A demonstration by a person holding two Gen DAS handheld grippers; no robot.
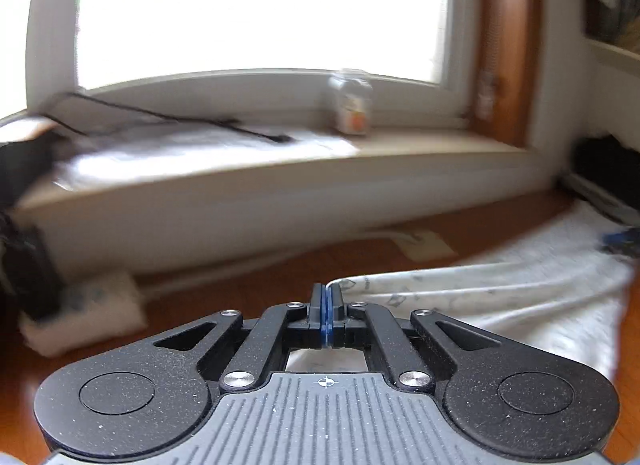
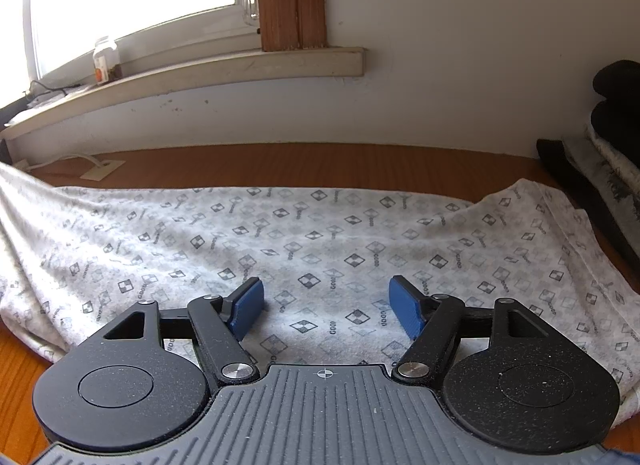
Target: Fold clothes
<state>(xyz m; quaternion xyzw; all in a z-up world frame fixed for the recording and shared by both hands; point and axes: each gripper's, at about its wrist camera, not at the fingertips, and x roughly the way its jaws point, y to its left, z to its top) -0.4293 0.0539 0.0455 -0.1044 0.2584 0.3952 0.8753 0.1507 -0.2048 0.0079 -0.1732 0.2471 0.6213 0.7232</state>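
A white garment [image 2: 320,233] printed with small grey diamond marks lies spread across the wooden table [image 2: 280,165]. My right gripper [image 2: 327,305] hovers open just over its near middle, with the blue pads [image 2: 248,305] wide apart and nothing pinched. In the left wrist view my left gripper [image 1: 327,305] is shut, its blue pads pressed together on a corner of the garment [image 1: 500,289], which trails away to the right. In the right wrist view the garment's left end rises off the table.
A windowsill [image 2: 200,73] with a small jar [image 2: 105,59] runs along the wall behind the table. A beige plate with a cord [image 2: 102,169] lies at the back left. Dark and patterned items [image 2: 600,169] stand at the right edge. A folded white cloth [image 1: 84,313] sits at the left.
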